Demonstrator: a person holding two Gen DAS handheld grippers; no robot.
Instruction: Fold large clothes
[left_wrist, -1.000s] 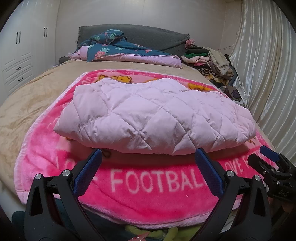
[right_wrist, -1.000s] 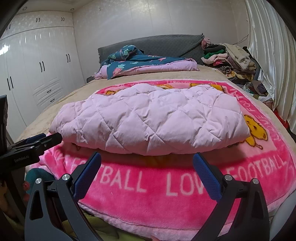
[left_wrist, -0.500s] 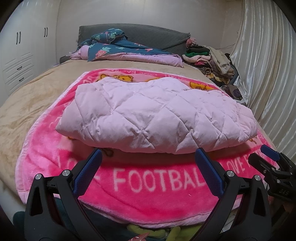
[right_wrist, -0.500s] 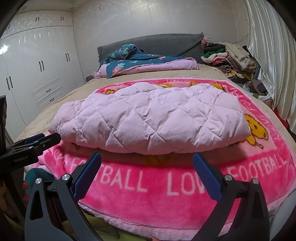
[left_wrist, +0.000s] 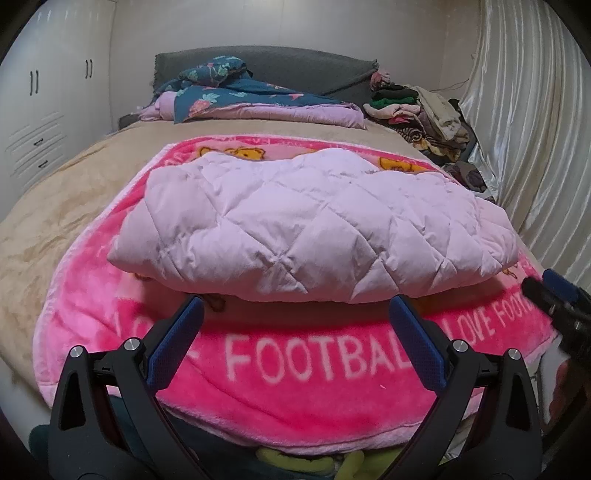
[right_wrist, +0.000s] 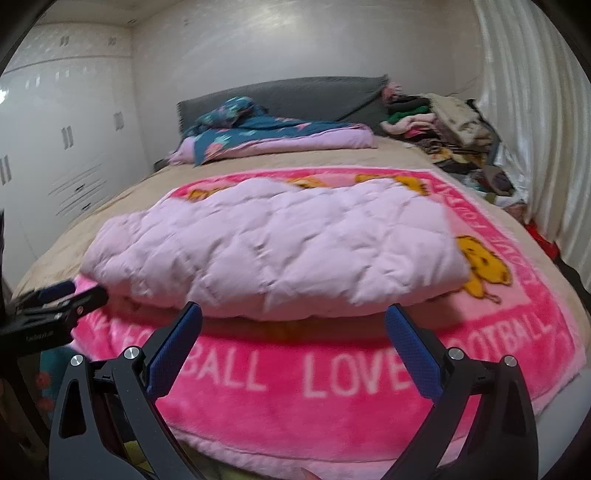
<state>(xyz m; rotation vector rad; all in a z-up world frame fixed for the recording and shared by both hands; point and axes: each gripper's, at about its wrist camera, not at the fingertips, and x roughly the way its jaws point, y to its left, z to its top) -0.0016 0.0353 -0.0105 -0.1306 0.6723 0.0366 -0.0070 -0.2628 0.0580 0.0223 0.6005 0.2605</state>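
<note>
Both grippers, left gripper (left_wrist: 295, 325) and right gripper (right_wrist: 293, 328), fingers wide and empty, have advanced toward the quilted garment (left_wrist: 314, 225) at twelve o'clock; next fold imminent.

White wardrobe (right_wrist: 70, 155) left; grey headboard (left_wrist: 288, 70) against pale wall; shiny cream curtain (left_wrist: 532, 122) right.

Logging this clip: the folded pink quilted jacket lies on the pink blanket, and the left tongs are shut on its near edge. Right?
Not quite. The left tongs are open and hold nothing, as the left wrist view shows. The pink quilted jacket does lie folded on the pink blanket.
</note>
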